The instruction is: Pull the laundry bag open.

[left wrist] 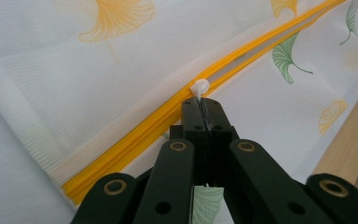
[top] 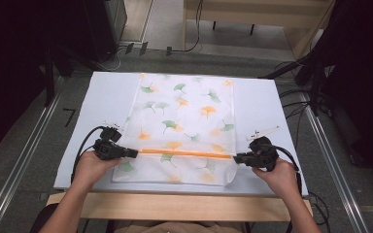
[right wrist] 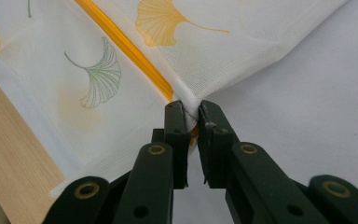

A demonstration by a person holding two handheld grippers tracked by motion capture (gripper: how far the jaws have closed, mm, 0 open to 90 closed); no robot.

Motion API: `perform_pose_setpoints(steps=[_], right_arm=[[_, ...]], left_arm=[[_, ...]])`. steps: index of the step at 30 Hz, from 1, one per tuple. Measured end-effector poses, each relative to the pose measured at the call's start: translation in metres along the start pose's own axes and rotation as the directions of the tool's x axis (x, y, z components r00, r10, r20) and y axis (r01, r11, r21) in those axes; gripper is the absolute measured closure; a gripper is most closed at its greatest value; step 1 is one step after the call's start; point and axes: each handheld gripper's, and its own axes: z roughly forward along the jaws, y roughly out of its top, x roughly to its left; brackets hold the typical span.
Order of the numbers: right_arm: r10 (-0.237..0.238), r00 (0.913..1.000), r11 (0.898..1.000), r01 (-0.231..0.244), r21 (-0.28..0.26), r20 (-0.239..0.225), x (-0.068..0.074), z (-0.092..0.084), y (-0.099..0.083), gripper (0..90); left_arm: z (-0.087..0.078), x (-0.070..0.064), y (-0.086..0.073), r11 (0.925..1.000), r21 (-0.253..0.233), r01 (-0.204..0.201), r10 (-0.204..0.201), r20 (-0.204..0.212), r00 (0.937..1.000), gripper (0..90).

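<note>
White mesh bag [top: 182, 127] with green and orange ginkgo leaves, spread flat on a pale blue table [top: 106, 95], long side running away from the person. Orange zipper [top: 184, 153] crossing the bag near its close end, parallel to the table's wooden front edge [top: 175, 206].

Left gripper [top: 135, 153] at the zipper's left end, level with the bag's left border. Jaws pressed together on a small white zipper pull [left wrist: 199, 87], seen from the left gripper view [left wrist: 200, 109] poking up just past the tips. Beyond the pull, zipper teeth parted into a narrow slit; behind it, toward the bag's left border, orange tape lying closed.

Right gripper [top: 236, 157] at the zipper's right end, on the bag's right border. In the right gripper view [right wrist: 192, 114], jaws narrow, pinching a bunched corner of mesh where the orange tape stops; a slim gap left between the black tips, filled by fabric. Mesh pulled into a slight peak there, with taut creases fanning up from the pinch.

Both hands resting low near the bag's close corners, left hand [top: 91, 167] and right hand [top: 280, 175], forearms coming in over the wooden edge. Black cables trailing from each gripper away from the bag.
</note>
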Motion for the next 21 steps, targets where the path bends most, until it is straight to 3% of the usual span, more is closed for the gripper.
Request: perform_pose_setpoints(steps=[5, 21], right_arm=[[-0.002, 1.0, 1.0, 0.002, 0.003, 0.0, -0.001, 0.0, 0.0, 84.3], [-0.001, 1.0, 1.0, 0.001, 0.01, 0.001, -0.002, 0.001, 0.0, 84.3]], left_arm=[[-0.007, 0.007, -0.006, 0.9996, -0.008, 0.028, -0.028, -0.013, 0.9995, 90.0], [-0.011, 0.012, -0.01, 0.9995, -0.003, 0.032, -0.032, -0.017, 0.9994, 90.0]])
